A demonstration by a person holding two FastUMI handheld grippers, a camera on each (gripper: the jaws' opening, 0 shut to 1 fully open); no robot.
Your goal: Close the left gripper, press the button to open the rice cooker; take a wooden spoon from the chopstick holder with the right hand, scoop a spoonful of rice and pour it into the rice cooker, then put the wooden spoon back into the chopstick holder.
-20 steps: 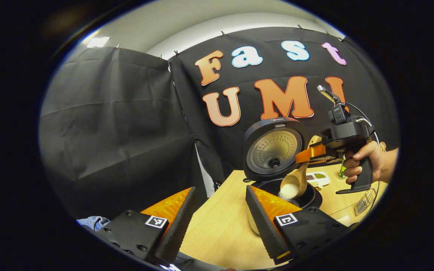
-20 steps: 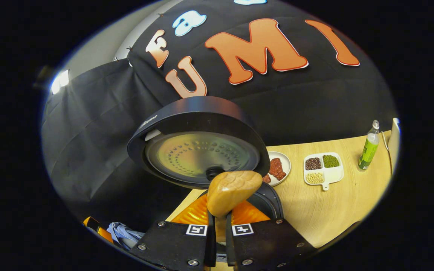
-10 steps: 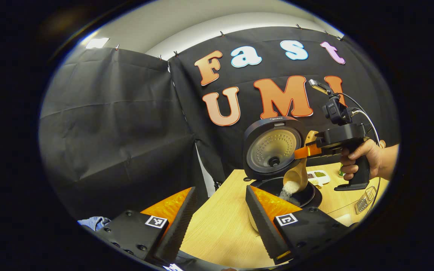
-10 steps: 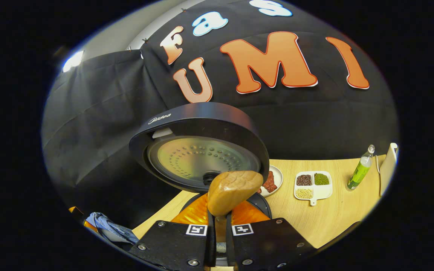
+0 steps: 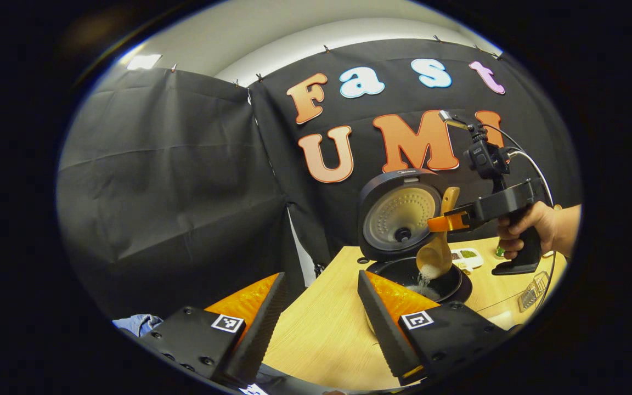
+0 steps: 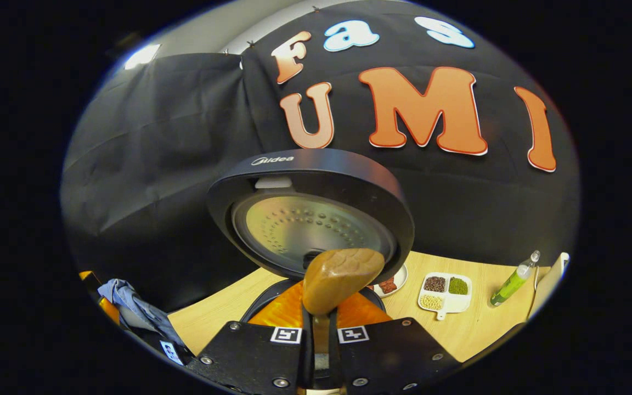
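Observation:
The black rice cooker (image 5: 401, 219) stands on the wooden table with its lid (image 6: 310, 219) raised. In the left gripper view my right gripper (image 5: 443, 222), held by a hand (image 5: 530, 230), is shut on the handle of the wooden spoon (image 5: 435, 255). The spoon's bowl tips down over the inner pot (image 5: 439, 282) and white rice (image 5: 424, 277) falls from it. In the right gripper view the spoon's handle (image 6: 340, 277) sticks up between the shut fingers of my right gripper (image 6: 320, 329). My left gripper (image 5: 316, 318) stands open and empty, low, in front of the cooker.
Behind the cooker on the table are a plate of red food (image 6: 390, 285), a white divided dish of beans (image 6: 442, 291) and a green bottle (image 6: 511, 285). A wire rack (image 5: 532, 291) sits at the right edge. A blue cloth (image 6: 129, 304) lies at the left.
My right gripper has risen and tilted the spoon further, so rice spills from it into the pot. The left gripper has stayed where it was.

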